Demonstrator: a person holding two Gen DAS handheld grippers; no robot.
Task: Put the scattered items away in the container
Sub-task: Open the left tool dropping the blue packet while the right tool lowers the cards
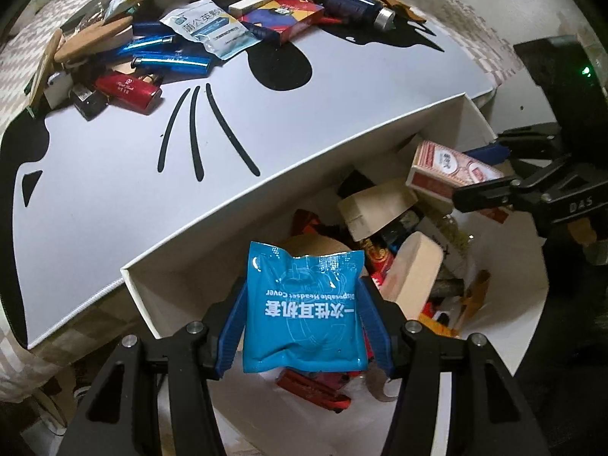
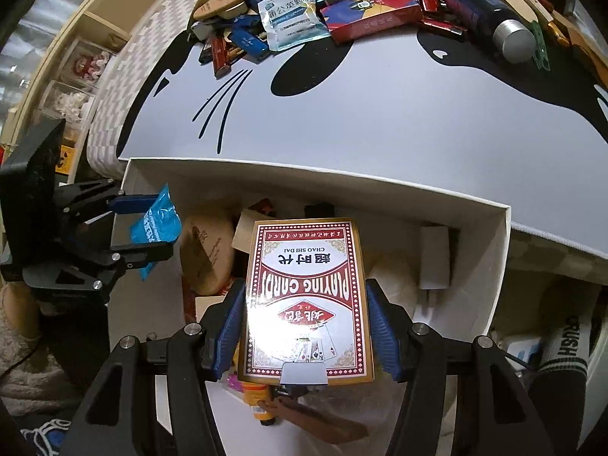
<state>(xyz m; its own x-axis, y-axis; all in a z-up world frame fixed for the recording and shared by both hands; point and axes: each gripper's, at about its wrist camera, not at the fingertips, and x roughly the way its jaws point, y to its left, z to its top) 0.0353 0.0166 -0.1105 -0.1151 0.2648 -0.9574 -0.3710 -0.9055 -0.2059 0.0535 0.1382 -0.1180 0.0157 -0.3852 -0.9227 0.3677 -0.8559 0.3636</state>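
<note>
Left claw [image 1: 304, 319] clamped on blue packet [image 1: 304, 311], right claw [image 2: 306, 315] clamped on card box [image 2: 304, 296], blue pads [image 2: 233, 319] pressing its sides, both pointing forward, side by side

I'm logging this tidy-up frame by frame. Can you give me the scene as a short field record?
left gripper: shut on blue packet, over the box
right gripper: shut on playing cards box, over the box
container: white box, already holds mixed items
still on mat: lighters, white sachet, dark bottle, others
</note>
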